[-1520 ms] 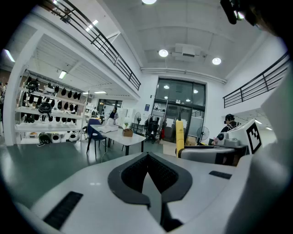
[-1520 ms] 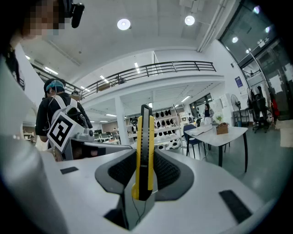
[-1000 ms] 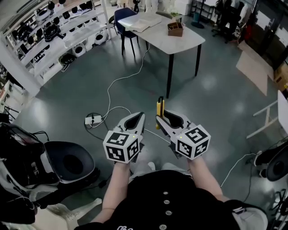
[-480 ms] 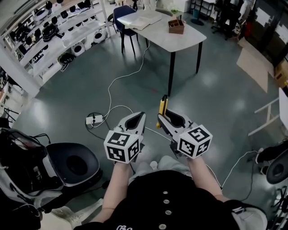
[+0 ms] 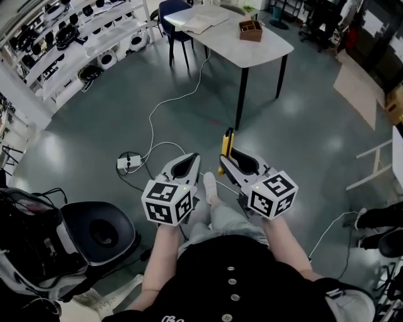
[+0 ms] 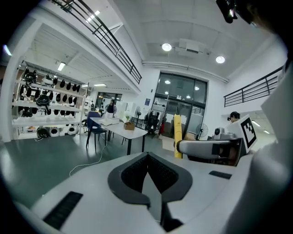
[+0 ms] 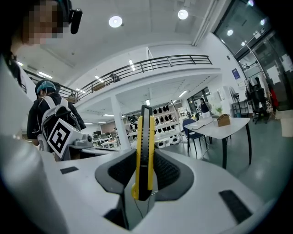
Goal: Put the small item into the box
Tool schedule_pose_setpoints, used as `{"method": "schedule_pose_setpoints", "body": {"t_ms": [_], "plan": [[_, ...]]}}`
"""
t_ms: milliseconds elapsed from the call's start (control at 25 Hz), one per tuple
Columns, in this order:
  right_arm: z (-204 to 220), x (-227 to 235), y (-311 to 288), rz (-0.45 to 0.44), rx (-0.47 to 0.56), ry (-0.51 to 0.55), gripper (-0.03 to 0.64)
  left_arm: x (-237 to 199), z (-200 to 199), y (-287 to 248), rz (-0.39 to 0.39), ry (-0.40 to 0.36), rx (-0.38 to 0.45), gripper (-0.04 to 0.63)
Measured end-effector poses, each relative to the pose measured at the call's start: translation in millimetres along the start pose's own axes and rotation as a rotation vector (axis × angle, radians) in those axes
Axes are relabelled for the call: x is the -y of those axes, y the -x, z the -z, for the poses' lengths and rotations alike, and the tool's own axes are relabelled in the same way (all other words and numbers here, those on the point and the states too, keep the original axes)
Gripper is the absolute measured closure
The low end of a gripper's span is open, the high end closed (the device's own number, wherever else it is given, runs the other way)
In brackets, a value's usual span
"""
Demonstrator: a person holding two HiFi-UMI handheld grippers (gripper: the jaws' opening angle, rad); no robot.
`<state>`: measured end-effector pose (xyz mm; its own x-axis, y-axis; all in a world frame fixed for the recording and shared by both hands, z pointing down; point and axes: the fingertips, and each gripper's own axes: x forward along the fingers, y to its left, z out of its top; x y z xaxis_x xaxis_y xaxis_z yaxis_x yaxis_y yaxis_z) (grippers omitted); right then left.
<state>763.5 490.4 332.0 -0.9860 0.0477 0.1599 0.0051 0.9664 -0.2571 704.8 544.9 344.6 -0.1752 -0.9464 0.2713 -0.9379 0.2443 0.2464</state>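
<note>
My right gripper (image 5: pixel 225 161) is shut on a yellow and black utility knife (image 5: pixel 226 143), which stands upright between its pads (image 7: pixel 144 146). My left gripper (image 5: pixel 193 158) is held beside it at waist height, shut, with nothing between its fingers (image 6: pixel 147 157). From the left gripper view the knife (image 6: pixel 177 135) shows to the right. A small brown wooden box (image 5: pixel 250 29) sits far ahead on a white table (image 5: pixel 252 56). The box also shows small in the right gripper view (image 7: pixel 224 119) and the left gripper view (image 6: pixel 130 126).
A blue chair (image 5: pixel 173 19) stands behind the table. A power strip (image 5: pixel 125 165) and white cable (image 5: pixel 165 107) lie on the grey floor ahead. A black round seat (image 5: pixel 94 229) is at the lower left, and shelves with helmets (image 5: pixel 75 38) line the far left.
The view has shifted forward over the floor, and a shoe has come into view between the grippers. Both grippers keep their pose, and the knife stays held.
</note>
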Motion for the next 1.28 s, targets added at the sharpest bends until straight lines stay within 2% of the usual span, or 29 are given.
{"method": "schedule_pose_setpoints", "body": {"t_ms": [360, 880, 1040, 1280], "plan": [[-4, 44, -75, -0.049, -0.027, -0.013, 0.499, -66, -5, -45, -0.041, 0.040, -0.013, 0.578], [-61, 115, -227, -0.177, -0.021, -0.022, 0.499, -186, -72, -144, -0.100, 0.034, -0.026, 0.578], [-77, 137, -256, -0.194, 0.002, -0.027, 0.499, -210, -91, -178, -0.098, 0.025, -0.024, 0.578], [-88, 161, -285, -0.212, -0.006, -0.031, 0.499, -230, -103, -203, -0.114, 0.055, -0.023, 0.578]]}}
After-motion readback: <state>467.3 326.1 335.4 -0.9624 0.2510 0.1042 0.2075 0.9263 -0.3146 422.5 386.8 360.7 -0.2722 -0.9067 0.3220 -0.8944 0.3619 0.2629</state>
